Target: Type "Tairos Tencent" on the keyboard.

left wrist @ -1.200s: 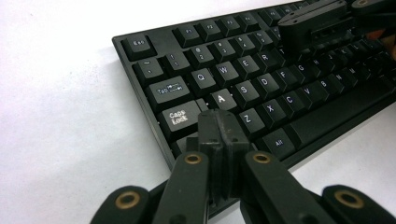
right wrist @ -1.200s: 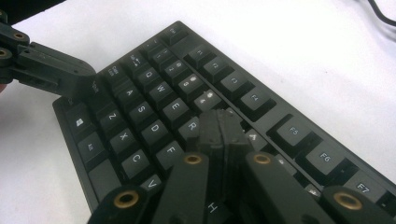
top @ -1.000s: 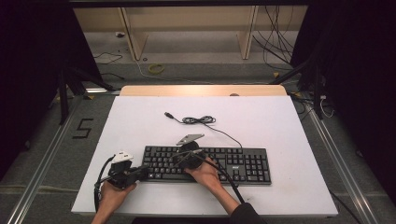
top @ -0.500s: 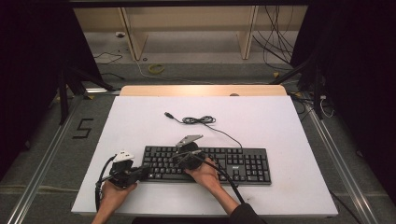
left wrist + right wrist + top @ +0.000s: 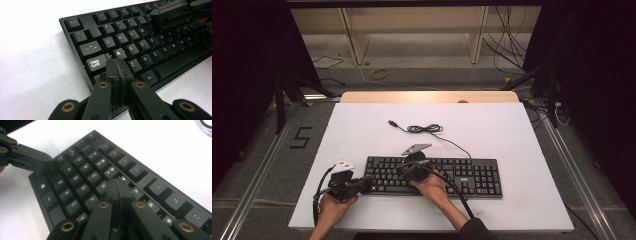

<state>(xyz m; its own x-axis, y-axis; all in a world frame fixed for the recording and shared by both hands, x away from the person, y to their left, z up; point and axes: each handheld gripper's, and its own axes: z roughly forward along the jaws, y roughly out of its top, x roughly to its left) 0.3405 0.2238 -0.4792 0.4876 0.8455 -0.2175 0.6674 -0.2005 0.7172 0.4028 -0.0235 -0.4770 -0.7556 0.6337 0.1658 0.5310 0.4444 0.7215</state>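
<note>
1. Keyboard (image 5: 434, 176) lies flat near the front edge of the white table (image 5: 492, 130), its long side running left to right, with its cable (image 5: 424, 129) coiled behind it.
2. Left gripper (image 5: 117, 65) sits at the keyboard's left end, jaws pressed together with nothing between them, tips over the keys near Caps Lock (image 5: 95, 64).
3. Right gripper (image 5: 117, 187) hovers over the left half of the keyboard, jaws likewise closed and empty, tips just above the keys beside R (image 5: 103, 186).
4. Both grippers are near each other above the same block of letter keys.
</note>
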